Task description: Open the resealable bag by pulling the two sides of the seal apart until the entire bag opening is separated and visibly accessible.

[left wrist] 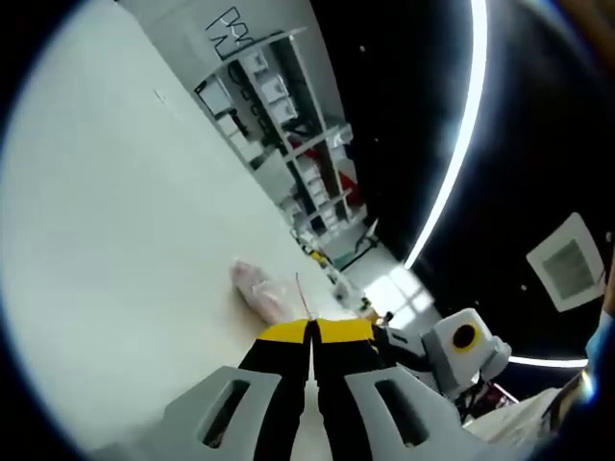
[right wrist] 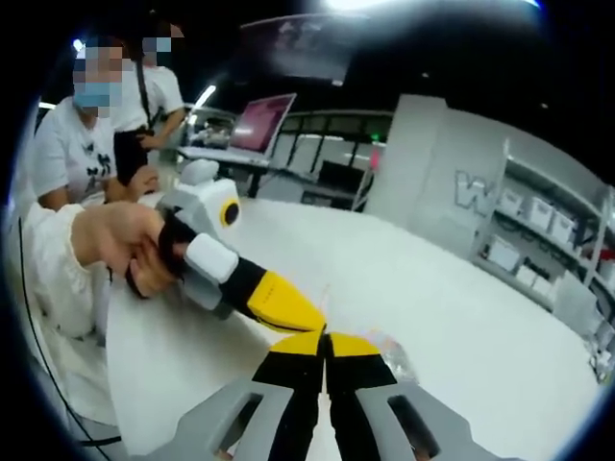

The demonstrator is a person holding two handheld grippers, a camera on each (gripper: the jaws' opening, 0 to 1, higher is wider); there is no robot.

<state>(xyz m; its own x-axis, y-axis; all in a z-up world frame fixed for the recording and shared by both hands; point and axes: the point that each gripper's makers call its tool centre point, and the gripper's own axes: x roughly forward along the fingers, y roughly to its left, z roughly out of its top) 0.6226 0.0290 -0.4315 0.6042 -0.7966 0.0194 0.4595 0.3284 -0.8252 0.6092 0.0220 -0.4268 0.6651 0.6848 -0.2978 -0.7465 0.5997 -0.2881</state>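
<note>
Your resealable bag is a clear, crumpled plastic pouch with pinkish contents, lying on the white table. One thin edge of its mouth rises toward the yellow jaw tips. In the right gripper view the bag sits just behind them.

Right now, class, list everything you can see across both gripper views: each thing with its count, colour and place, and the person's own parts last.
Resealable bag: one, clear with pinkish contents, lying on the table just past the gripper tips.
Table: one, white, under the bag.
Shelving: one unit, white, holding white boxes, beyond the table.
Laptop: one, pink screen, on a far desk.
Ceiling light strip: one, white, curved.
Bystanders: two, white shirts, behind the table.
Left gripper: one, yellow-tipped black jaws shut, at the bag.
Right gripper: one, same colours, jaws shut, tip to tip with the left.
Hand: one, holding the left gripper.
</note>
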